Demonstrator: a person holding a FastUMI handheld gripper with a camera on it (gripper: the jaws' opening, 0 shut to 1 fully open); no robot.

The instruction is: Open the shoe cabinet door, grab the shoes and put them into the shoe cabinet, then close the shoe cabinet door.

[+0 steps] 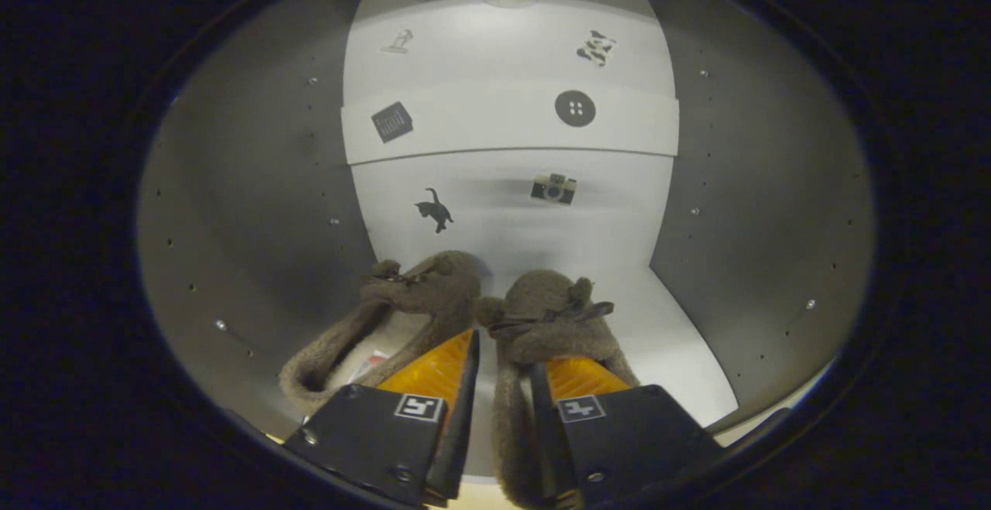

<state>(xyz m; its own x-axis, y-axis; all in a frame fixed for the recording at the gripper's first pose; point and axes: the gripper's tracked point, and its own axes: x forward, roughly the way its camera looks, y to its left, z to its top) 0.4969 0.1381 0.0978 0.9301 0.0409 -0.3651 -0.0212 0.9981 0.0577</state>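
I have the gripper [502,386] inside the shoe cabinet [255,185], and its fingers are clenched on the inner rims of the two fuzzy slippers [464,301], pinching both together between them. The left slipper [418,289] runs off toward 11 o'clock from the fingers, its open mouth showing a pale insole; the right slipper [542,309] lies straight ahead at 12 to 1 o'clock, toe and small bow pointing at the back wall [503,208]. Both seem to rest on the cabinet floor [673,347], or very nearly; I cannot tell whether the heels still hang from my grip.

A shelf [511,119] sits above at 12 o'clock, well clear of the slippers.

My judgement: the step in hand is the release. To do it well I would make sure the soles are fully down, then open the fingers slowly so the soft plush does not cling and drag. I would pull straight back toward 6 o'clock, level, without catching the rims. The toes look near the back wall, so I push no deeper. The door remains to be closed.
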